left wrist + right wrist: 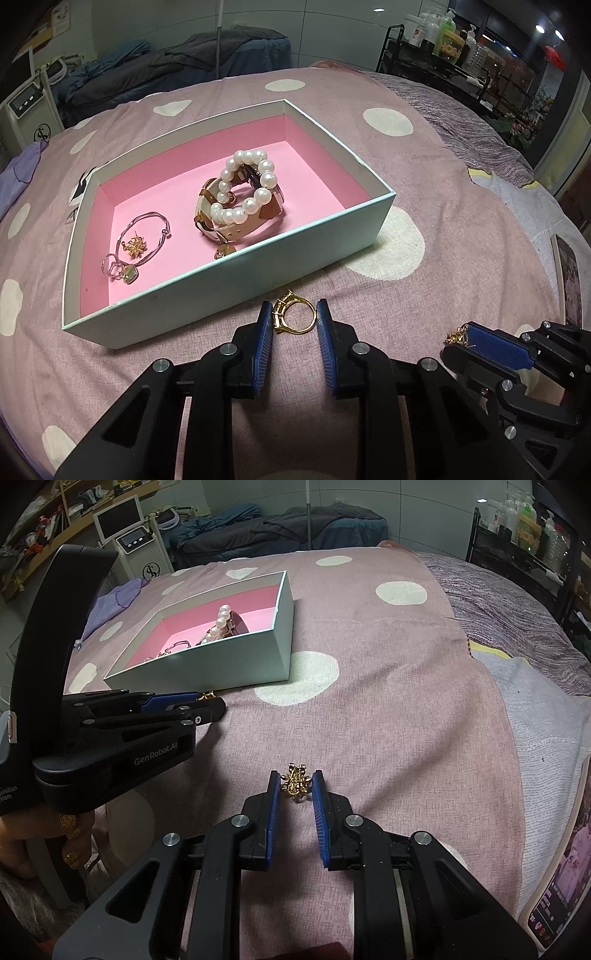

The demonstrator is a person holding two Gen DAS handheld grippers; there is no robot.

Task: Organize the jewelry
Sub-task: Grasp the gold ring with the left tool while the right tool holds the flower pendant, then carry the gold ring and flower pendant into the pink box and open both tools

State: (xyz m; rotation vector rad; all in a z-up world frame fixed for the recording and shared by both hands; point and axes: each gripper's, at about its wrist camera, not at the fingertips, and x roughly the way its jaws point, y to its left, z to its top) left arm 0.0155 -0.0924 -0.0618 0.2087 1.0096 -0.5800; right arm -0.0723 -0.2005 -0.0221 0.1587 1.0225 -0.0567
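Observation:
A gold ring lies on the pink spotted bedspread just in front of the box, and my left gripper is shut on it, both blue pads against its sides. My right gripper is shut on a small gold flower-shaped ornament low over the bedspread, to the right of the left gripper. The open pale box with pink lining holds a pearl bracelet lying over a brown-strapped watch. It also holds a silver bangle, a gold flower piece and small pendants.
A phone lies at the bed's right edge. A lilac cloth sits left of the box. Beyond the bed stand a screened machine, a couch with dark blankets and a shelf of bottles. A hand holds the left gripper.

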